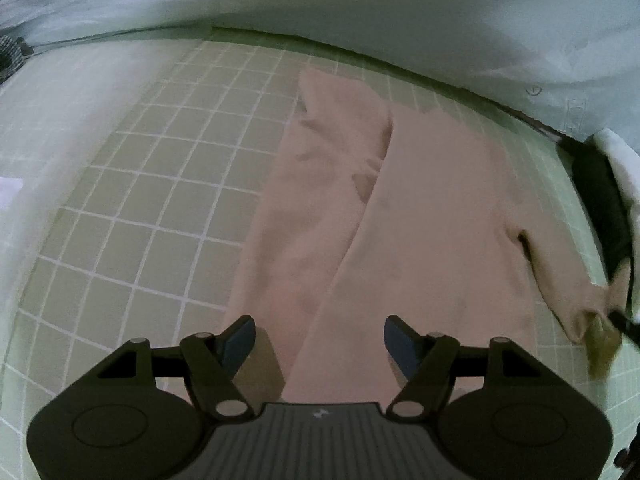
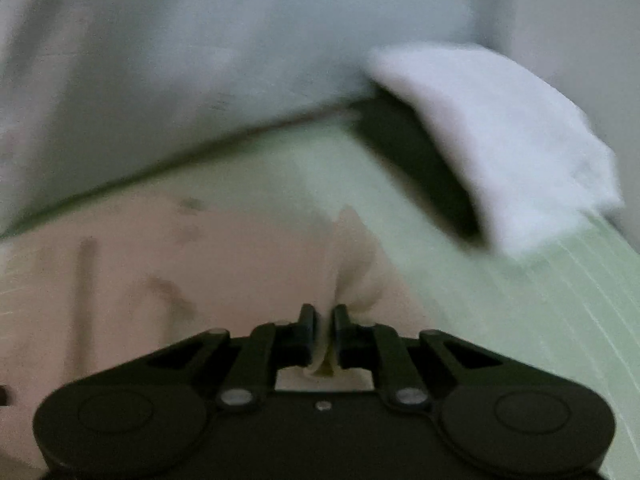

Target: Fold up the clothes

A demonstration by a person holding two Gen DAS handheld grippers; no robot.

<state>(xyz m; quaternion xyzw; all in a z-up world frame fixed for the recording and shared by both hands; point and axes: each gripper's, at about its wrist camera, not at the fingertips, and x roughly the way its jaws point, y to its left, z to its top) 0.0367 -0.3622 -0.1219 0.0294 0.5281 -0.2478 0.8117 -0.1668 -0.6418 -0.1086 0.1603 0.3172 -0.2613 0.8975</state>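
Note:
A pale pink garment [image 1: 400, 208] lies spread on a green checked cloth [image 1: 152, 184], with one side folded lengthwise over the middle. My left gripper [image 1: 319, 340] hangs open above its near edge, with only flat fabric below the jaws. At the far right of the left wrist view a sleeve end [image 1: 576, 312] is lifted, and the tip of the other gripper [image 1: 624, 322] shows beside it. In the blurred right wrist view my right gripper [image 2: 324, 320] is shut on a pinched fold of the pink garment [image 2: 168, 264], which rises between its fingers.
A pale wall [image 1: 360, 4] runs along the far edge of the cloth. A dark folded item [image 2: 416, 160] with a white cloth [image 2: 500, 132] on top sits at the right end. A white strip [image 1: 60, 128] borders the checked cloth on the left.

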